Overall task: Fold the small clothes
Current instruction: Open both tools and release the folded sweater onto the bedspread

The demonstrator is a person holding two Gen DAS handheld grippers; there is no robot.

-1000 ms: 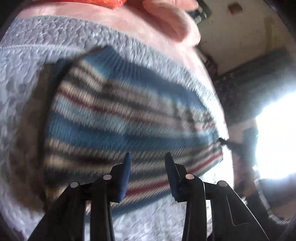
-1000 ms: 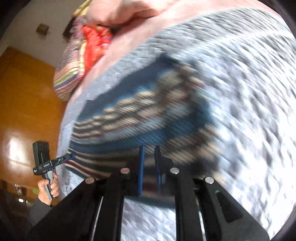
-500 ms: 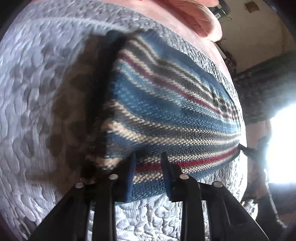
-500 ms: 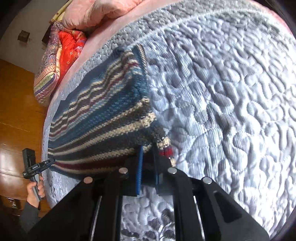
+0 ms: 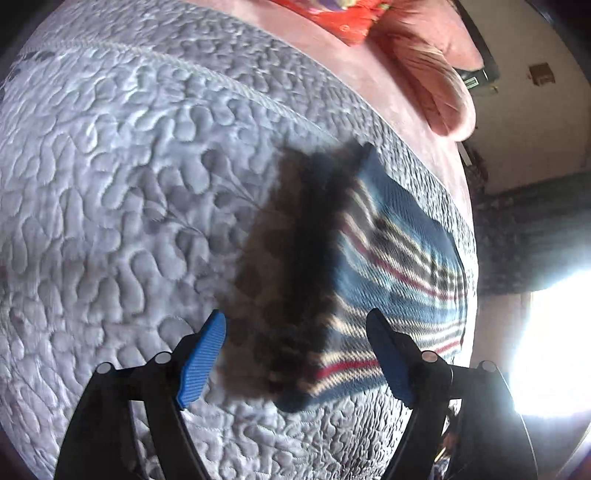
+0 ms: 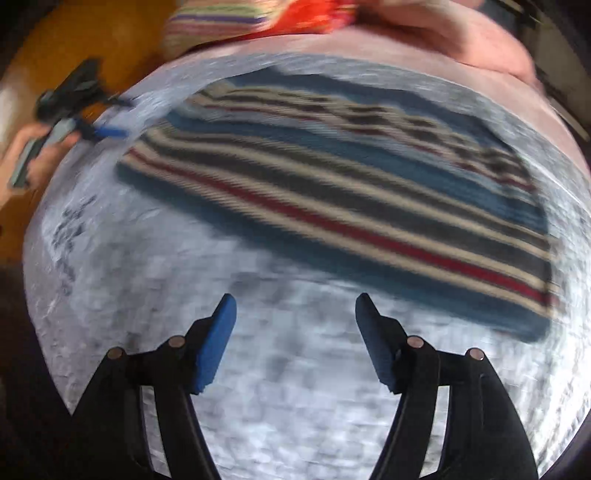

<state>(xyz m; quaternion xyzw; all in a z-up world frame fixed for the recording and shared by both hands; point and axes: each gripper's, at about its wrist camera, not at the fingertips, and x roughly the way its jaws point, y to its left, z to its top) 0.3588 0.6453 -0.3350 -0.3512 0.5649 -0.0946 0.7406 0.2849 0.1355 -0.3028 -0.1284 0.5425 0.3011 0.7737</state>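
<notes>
A striped knitted garment (image 6: pixel 343 192) in blue, cream, grey and red lies flat on a bed covered by a pale grey quilted bedspread (image 5: pixel 110 206). It looks folded into a long rectangle, its stripes running lengthwise, with no part lifted.

The right gripper (image 6: pixel 295 332) hovers just short of the garment's near long edge, its blue-padded jaws wide apart and holding nothing. The left gripper (image 5: pixel 295 350) is beside one short end, jaws also wide apart and empty, with a dark shadow over that end of the knit. In the right wrist view a hand (image 6: pixel 40 147) holds that left tool off the bed's far side.

Both tools being free suggests the cloth is let go to settle before another fold. A pink blanket (image 5: pixel 436 74) and a red cushion (image 5: pixel 332 18) sit at the bed's head.
</notes>
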